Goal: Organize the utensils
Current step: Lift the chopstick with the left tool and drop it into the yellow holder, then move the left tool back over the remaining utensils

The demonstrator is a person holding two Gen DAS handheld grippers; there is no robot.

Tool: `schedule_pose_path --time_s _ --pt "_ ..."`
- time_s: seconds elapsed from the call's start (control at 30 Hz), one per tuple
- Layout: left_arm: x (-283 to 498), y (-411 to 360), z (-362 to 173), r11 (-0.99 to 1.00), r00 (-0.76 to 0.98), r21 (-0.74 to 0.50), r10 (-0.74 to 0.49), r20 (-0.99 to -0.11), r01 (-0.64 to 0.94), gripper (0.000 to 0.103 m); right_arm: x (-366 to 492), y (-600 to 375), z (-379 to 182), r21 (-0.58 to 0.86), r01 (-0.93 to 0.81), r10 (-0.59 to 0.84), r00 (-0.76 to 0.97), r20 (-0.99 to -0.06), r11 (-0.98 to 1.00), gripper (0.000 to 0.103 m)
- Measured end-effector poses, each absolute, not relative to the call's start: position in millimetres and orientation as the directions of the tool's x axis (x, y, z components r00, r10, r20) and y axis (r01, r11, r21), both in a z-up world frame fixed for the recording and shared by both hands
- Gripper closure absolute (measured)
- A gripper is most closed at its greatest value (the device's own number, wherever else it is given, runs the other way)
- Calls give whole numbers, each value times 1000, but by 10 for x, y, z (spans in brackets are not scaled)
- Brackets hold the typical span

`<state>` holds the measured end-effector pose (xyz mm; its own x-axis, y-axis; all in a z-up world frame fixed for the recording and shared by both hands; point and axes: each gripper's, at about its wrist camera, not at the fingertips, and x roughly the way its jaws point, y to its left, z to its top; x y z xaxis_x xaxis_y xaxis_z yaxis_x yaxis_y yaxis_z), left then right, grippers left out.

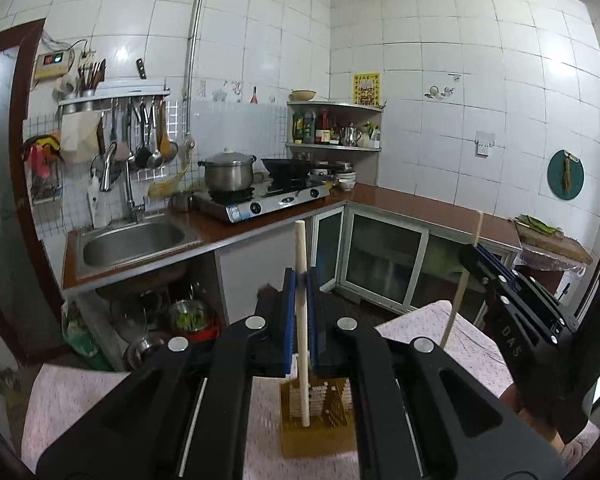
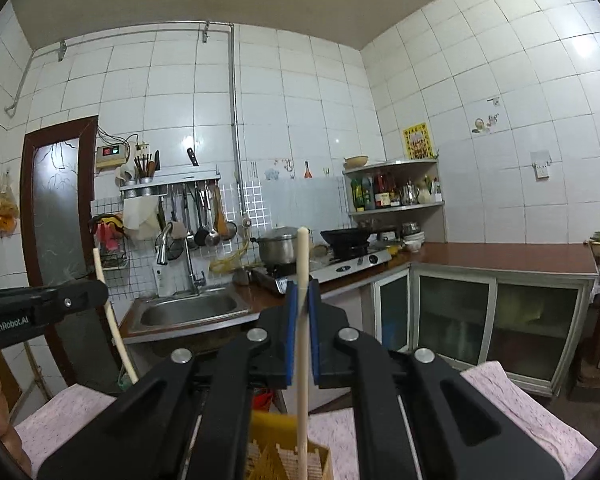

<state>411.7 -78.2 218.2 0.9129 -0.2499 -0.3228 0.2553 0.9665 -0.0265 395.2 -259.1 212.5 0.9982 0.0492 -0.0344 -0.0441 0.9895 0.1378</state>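
My left gripper [image 1: 300,280] is shut on a pale wooden chopstick [image 1: 302,320] that stands upright, its lower end over a yellow slotted holder [image 1: 320,428] on the pink cloth. In the right wrist view my right gripper [image 2: 302,292] is shut on a second pale chopstick [image 2: 303,360], also upright, its lower end hanging above the yellow holder [image 2: 288,460]. Each gripper shows in the other's view: the right gripper [image 1: 476,254] with its chopstick [image 1: 460,296] at the right, the left gripper [image 2: 100,288] with its chopstick [image 2: 112,320] at the left.
Pink cloth [image 1: 472,344] covers the table under the holder. Beyond lie a steel sink [image 1: 132,240], a gas stove with a pot [image 1: 230,172] and wok, a brown L-shaped counter [image 1: 420,204], glass cabinet doors [image 1: 384,264] and hanging utensils [image 1: 140,140].
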Motion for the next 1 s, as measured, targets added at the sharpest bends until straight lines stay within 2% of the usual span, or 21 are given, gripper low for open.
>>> schedule_pose_path --time_s 0.2,0.4,0.73,0.8,0.87,1.0 --pt "4424 -833 1723 959 890 -39 -274 -364 279 99 4245 -2548 1781 128 -49 56 997 -50 991 97" --pt "4587 -795 1157 959 859 -55 -273 -434 277 99 4352 -2585 1316 143 -69 84 991 -103 987 97" --pt "4643 -689 770 953 823 -122 -302 -482 277 99 4372 -2553 882 149 -95 124 972 -198 984 95" --pt "4620 -664 783 955 828 -123 -295 -477 269 94 4371 -2556 868 161 -106 141 964 -224 981 95" --pt "4580 -633 820 954 827 -133 -299 -476 269 75 4338 -2544 885 149 -104 137 963 -232 983 95" --pt "4371 -566 1002 956 841 -142 -294 -454 257 55 4197 -2545 1021 155 -100 138 957 -254 983 94"
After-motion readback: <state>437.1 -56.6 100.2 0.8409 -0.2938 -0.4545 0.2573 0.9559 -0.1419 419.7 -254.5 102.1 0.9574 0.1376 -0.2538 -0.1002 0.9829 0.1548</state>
